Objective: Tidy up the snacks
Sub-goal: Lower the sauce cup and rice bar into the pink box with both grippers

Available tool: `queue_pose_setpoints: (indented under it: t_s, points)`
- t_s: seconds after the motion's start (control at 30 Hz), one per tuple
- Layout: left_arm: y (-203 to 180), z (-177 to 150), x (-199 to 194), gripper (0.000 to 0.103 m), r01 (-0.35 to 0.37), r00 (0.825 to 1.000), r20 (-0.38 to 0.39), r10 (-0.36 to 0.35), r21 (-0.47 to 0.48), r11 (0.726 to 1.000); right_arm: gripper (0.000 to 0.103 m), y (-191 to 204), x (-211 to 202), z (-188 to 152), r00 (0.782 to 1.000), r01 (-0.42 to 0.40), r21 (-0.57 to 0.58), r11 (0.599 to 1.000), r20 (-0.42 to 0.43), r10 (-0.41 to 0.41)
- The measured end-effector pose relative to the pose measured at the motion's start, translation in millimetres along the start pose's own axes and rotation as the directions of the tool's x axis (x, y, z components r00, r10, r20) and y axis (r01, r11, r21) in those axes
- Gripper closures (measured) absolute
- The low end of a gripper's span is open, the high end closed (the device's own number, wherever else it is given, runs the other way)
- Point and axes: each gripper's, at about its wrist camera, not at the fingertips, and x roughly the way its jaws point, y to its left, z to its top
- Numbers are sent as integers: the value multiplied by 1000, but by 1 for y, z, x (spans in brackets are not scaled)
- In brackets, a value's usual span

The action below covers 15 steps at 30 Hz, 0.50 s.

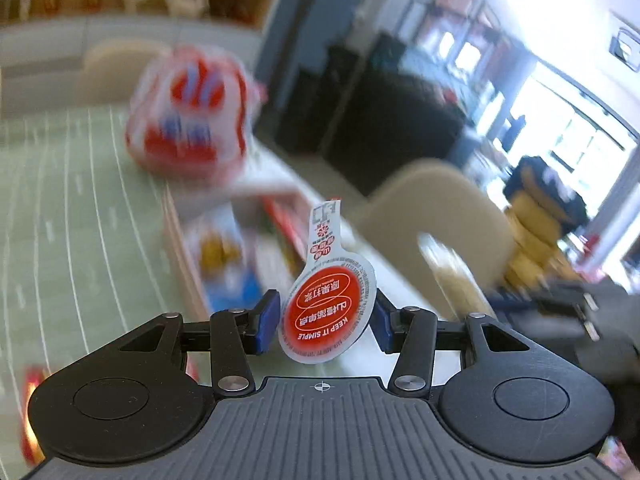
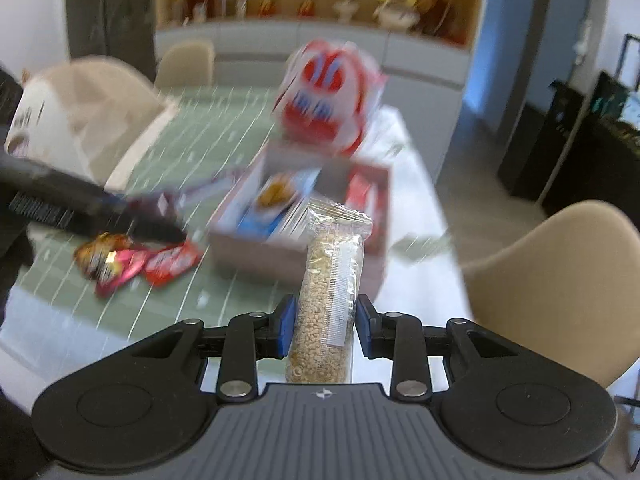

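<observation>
My left gripper (image 1: 326, 318) is shut on a small round snack cup with a red and white foil lid (image 1: 326, 312), held above the near end of an open cardboard box (image 1: 180, 248). My right gripper (image 2: 323, 324) is shut on a clear packet of pale grain bar (image 2: 330, 300), held upright just in front of the same box (image 2: 256, 252). The box holds a blue and white packet (image 2: 276, 204) and a red one (image 2: 362, 196). The left gripper's black arm (image 2: 80, 208) shows at the left in the right wrist view.
A big red and white bag (image 2: 328, 96) stands behind the box. Red and orange wrappers (image 2: 132, 260) lie on the green striped tablecloth (image 2: 192, 148). A white paper bag (image 2: 80, 120) stands at the left. Beige chairs (image 2: 560, 280) stand around the table.
</observation>
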Motion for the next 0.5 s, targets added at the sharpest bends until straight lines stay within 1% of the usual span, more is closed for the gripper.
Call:
queue_pose_setpoints:
  t_s: [0.07,0.13,0.2,0.27,0.37,0.43,0.5]
  points:
    - [-4,24,15,50,-54,998,36,54,2,999,72,-12,-2,9,1000,1,21,1000,24,-2]
    - [-4,42,36,50,-87,996,22,87,-23,996,72,-22,-2,16,999,-1,47,999,44,-1]
    - [-3,50,61,49,-119,993,-8,119,-62,991,72,-29,-1,22,998,-5,58,998,60,1]
    - [-1,50,82,49,-161,986,-63,156,-86,983,72,-30,1,25,997,-2,58,998,73,-2]
    - [5,44,100,49,-235,969,-100,225,-102,967,72,-34,4,25,997,-1,63,998,79,-4]
    - [9,40,103,51,-249,965,-112,237,-109,962,72,-37,9,24,997,-5,68,998,77,-1]
    - [16,38,103,51,-256,964,-107,244,-112,960,72,-39,17,26,998,-10,77,997,66,5]
